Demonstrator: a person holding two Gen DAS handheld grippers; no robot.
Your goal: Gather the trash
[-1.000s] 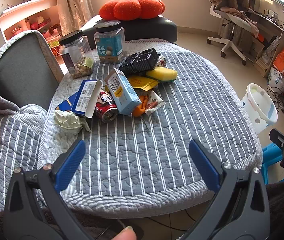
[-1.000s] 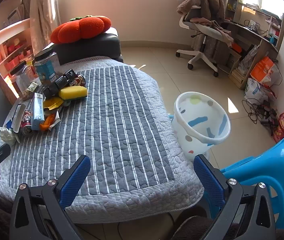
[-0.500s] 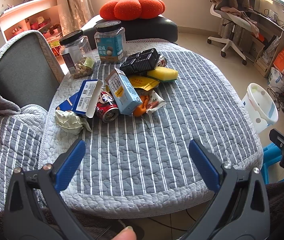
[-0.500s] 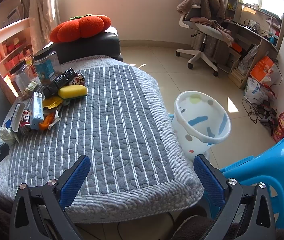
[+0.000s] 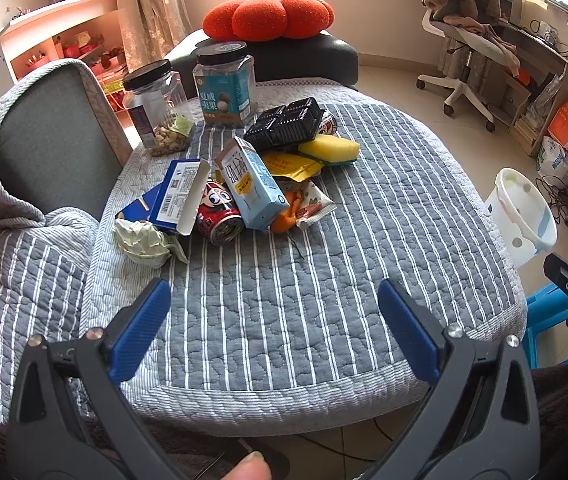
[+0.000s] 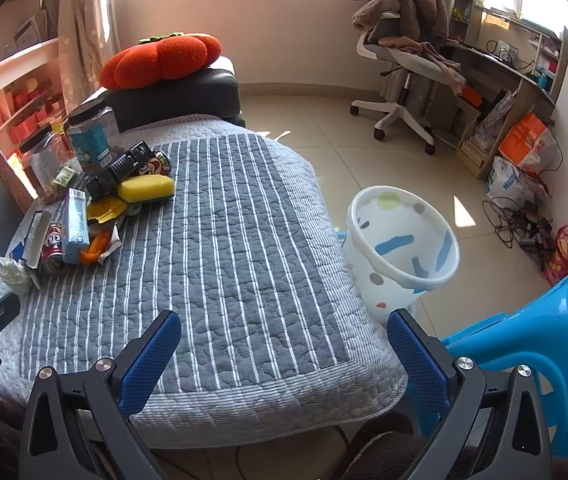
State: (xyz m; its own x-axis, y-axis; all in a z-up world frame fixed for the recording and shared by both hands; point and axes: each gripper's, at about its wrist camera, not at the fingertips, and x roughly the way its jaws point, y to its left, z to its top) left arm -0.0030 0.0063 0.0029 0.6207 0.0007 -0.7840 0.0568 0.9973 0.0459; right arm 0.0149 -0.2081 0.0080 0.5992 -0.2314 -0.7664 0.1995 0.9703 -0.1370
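Observation:
A pile of trash lies on the grey striped quilt (image 5: 284, 300): a light blue carton (image 5: 253, 184), a red can (image 5: 219, 216), a crumpled paper wad (image 5: 143, 240), a blue flattened box (image 5: 177, 196), a yellow sponge (image 5: 330, 150), a black plastic tray (image 5: 284, 124) and wrappers (image 5: 312, 208). The pile also shows in the right wrist view (image 6: 83, 216). A white spotted bin (image 6: 400, 244) stands on the floor right of the quilt. My left gripper (image 5: 273, 324) is open and empty near the quilt's front edge. My right gripper (image 6: 284, 356) is open and empty at the front right corner.
Two lidded jars (image 5: 223, 84) stand behind the pile. A grey cushion (image 5: 43, 140) is at the left. A black stool with an orange pumpkin pillow (image 5: 267, 16) stands behind. A blue plastic stool (image 6: 544, 340) is at the right, an office chair (image 6: 400, 64) farther back.
Both grippers have drifted very slightly forward toward the quilt. Both stay open and empty. The trash has not moved.

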